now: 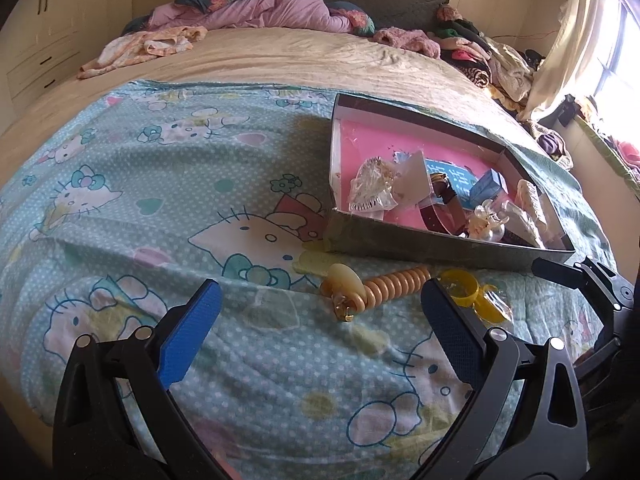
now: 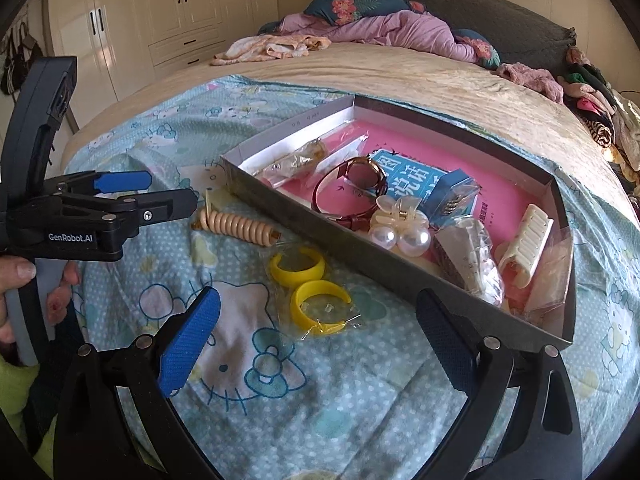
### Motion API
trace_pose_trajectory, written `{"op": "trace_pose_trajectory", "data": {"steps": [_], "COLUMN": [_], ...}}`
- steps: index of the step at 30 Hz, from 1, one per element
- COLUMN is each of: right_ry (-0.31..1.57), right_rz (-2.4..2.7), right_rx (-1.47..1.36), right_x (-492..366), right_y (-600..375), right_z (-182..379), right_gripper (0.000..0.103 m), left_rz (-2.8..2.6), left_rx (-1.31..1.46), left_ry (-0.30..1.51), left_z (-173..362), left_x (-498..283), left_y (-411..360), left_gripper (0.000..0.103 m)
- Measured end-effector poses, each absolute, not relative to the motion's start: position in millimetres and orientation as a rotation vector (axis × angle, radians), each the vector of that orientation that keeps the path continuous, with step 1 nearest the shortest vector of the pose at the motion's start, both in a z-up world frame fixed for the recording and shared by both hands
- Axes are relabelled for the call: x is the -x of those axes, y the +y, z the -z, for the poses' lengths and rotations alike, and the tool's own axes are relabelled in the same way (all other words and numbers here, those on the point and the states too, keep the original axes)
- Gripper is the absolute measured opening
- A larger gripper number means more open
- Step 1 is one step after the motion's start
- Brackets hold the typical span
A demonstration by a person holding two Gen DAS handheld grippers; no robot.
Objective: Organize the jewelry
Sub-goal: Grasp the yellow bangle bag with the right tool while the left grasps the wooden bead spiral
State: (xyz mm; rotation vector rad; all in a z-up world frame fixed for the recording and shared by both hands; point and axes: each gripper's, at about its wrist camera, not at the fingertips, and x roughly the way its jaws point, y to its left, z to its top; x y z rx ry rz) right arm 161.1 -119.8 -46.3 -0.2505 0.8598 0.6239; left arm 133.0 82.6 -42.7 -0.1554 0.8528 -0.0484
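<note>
**Both grippers open over a bed, jewelry in and beside a shallow box**

In the left wrist view, your left gripper stood wide open and held nothing, its blue pads spread above a teal cartoon-cat bedsheet. Between the fingers, farther ahead, lay a beige spiral hair tie on the sheet. Yellow hoop earrings in a clear bag lay just beside your right fingertip. Beyond them sat a shallow grey box with a pink floor, holding a watch and bagged pieces. The tip of your right gripper showed at the right edge.

In the right wrist view, your right gripper was also wide open and empty. The yellow earrings lay on the sheet between its fingers, near the box wall. The hair tie lay just ahead of your left gripper, which reached in from the left; its gap could not be judged from here. Inside the box were the watch, a pearl hair clip and a white comb clip.
</note>
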Motion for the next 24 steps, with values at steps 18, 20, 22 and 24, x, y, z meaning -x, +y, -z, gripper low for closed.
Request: {"op": "trace_pose_trajectory", "data": {"steps": [18, 20, 22, 24], "right_ry": [0.877, 0.88, 0.879, 0.874], "right_rz": [-0.705, -0.705, -0.701, -0.694], "right_rx": [0.27, 0.25, 0.23, 0.217], "right_x": [-179.7, -177.2, -172.7, -168.1], "right_y": [-108.8, -116.4, -124.2, -133.8], "right_z": [74.6, 70.6, 66.7, 62.0], "right_gripper": [0.042, 0.041, 0.041, 0.041], "left_rz": [0.108, 0.131, 0.146, 0.164], "left_rx": [0.148, 0.137, 0.116, 0.097], "left_ry": [0.92, 0.925, 0.929, 0.93], "left_z": [68.3, 69.1, 70.6, 71.2], "left_x": [-158.3, -161.4, -163.8, -163.7], "left_y": [71.0, 64.4, 56.5, 48.5], "left_gripper": [0.093, 0.091, 0.077, 0.058]}}
